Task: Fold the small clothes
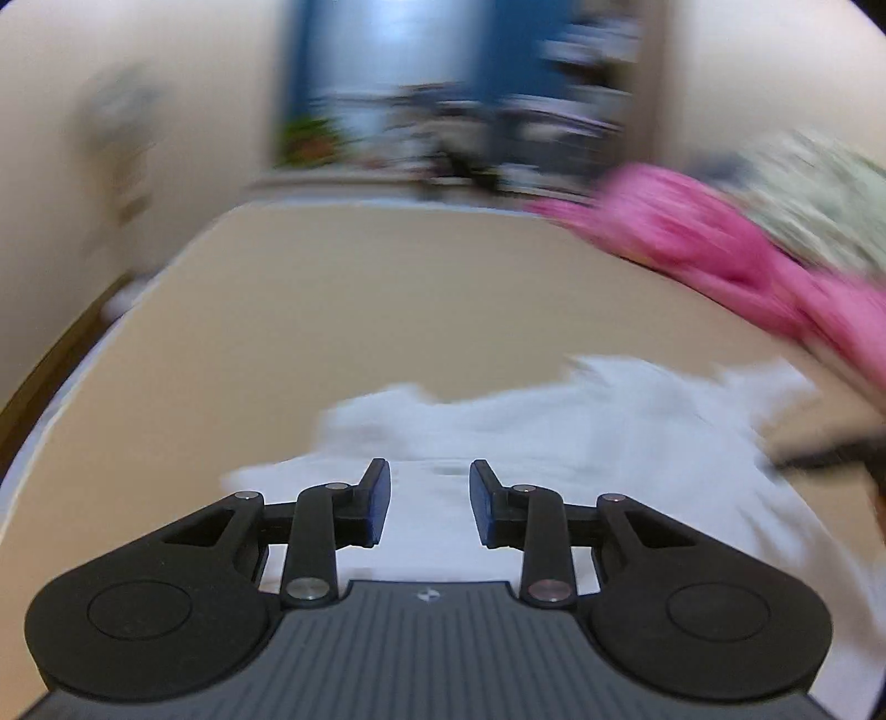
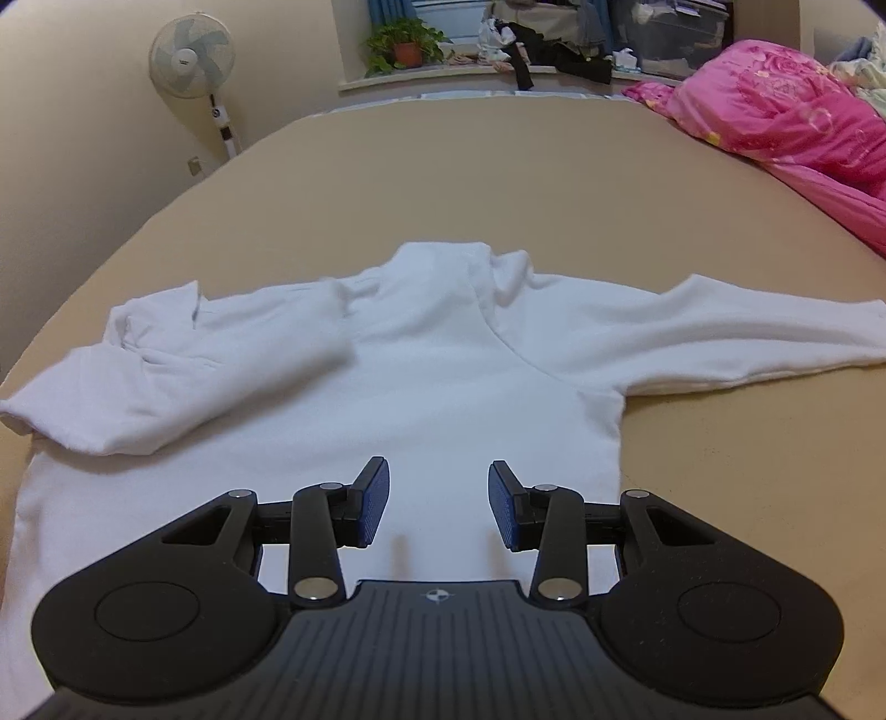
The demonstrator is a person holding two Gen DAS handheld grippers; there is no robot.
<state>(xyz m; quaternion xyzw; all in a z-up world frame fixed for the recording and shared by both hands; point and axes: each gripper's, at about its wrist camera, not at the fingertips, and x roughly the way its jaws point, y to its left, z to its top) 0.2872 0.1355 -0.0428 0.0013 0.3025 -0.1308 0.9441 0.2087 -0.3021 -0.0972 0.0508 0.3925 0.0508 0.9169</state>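
Note:
A white long-sleeved top [image 2: 432,360] lies flat on the tan bed [image 2: 498,166], collar at the far side. Its left sleeve [image 2: 183,376] is folded in over the body, and its right sleeve [image 2: 720,332] stretches out to the right. My right gripper [image 2: 437,504] hangs open just above the lower body of the top, with nothing between its pads. The left wrist view is smeared by motion. In it my left gripper [image 1: 429,498] stands open over the white top [image 1: 554,421], with only cloth below the gap and nothing pinched.
A pink quilt [image 2: 803,127] is heaped at the right side of the bed and shows blurred as the pink quilt [image 1: 720,243]. A standing fan [image 2: 191,55] is at the left wall. A potted plant [image 2: 407,44] and clutter sit on the window sill.

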